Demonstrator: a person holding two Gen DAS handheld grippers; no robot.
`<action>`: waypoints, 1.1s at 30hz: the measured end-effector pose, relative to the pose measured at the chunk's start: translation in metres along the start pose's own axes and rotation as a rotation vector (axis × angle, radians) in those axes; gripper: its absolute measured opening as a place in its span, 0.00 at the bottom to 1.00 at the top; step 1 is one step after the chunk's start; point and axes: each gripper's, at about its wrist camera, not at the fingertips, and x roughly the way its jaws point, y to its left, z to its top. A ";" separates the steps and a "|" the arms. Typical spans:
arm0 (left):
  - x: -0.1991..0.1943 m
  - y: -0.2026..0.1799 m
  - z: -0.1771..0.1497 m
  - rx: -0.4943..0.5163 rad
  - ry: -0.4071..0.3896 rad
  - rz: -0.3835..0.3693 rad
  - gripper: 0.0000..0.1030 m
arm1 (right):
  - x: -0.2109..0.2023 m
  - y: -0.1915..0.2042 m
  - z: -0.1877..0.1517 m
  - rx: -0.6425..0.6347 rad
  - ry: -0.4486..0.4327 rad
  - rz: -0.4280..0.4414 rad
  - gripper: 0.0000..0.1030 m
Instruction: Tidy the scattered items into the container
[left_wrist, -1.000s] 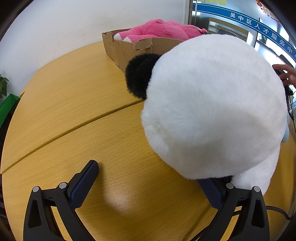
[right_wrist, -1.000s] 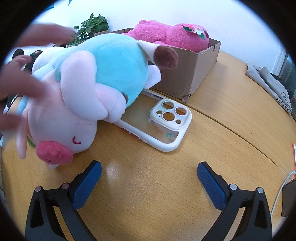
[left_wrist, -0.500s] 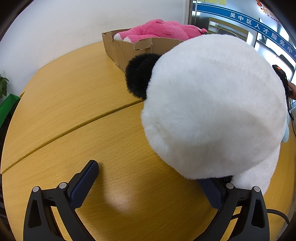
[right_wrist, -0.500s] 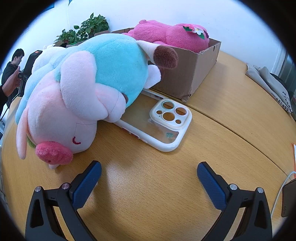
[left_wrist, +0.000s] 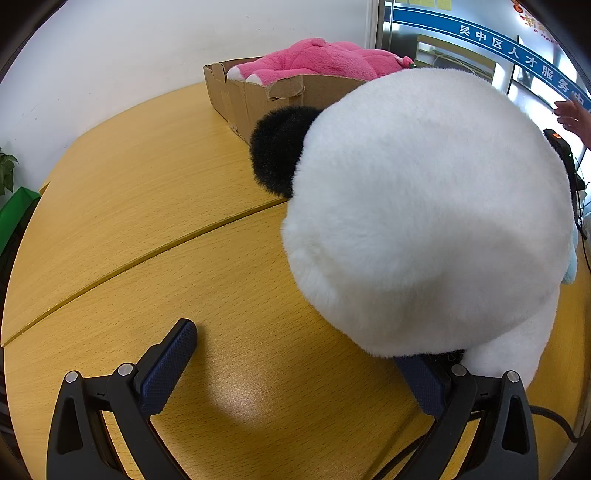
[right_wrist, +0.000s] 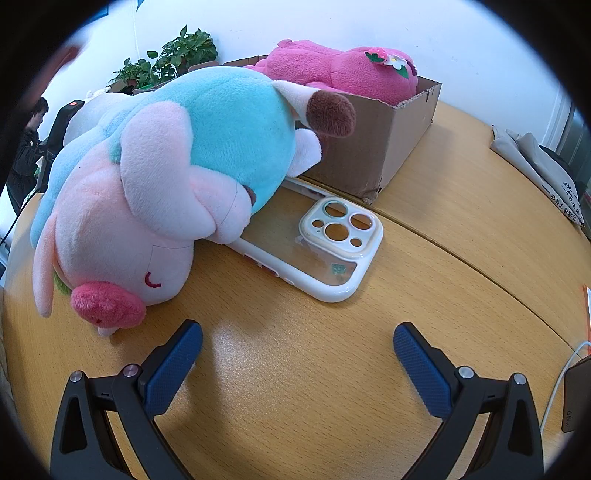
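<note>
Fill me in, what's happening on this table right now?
Tidy-up into the cardboard box, which already holds a pink plush. Both grippers, left and right, are open and empty over the table. The white panda plush, the blue-and-pink plush and the phone case under it remain out.

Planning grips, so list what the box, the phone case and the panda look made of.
Box: brown corrugated cardboard, matte, with torn, ragged rims.
Phone case: clear glossy back in a cream rim, likely plastic or soft rubber; the table shows through.
Panda: white and black plush, fuzzy pile, probably stuffed.
</note>
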 end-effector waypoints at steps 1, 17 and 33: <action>0.000 0.000 0.000 0.000 0.000 0.000 1.00 | 0.000 0.000 0.000 0.000 0.000 0.000 1.00; 0.000 0.000 0.000 0.001 0.000 -0.001 1.00 | 0.002 -0.001 0.003 -0.001 0.000 0.000 1.00; 0.000 0.001 0.001 0.003 0.001 -0.002 1.00 | 0.003 -0.002 0.003 -0.001 0.000 0.000 1.00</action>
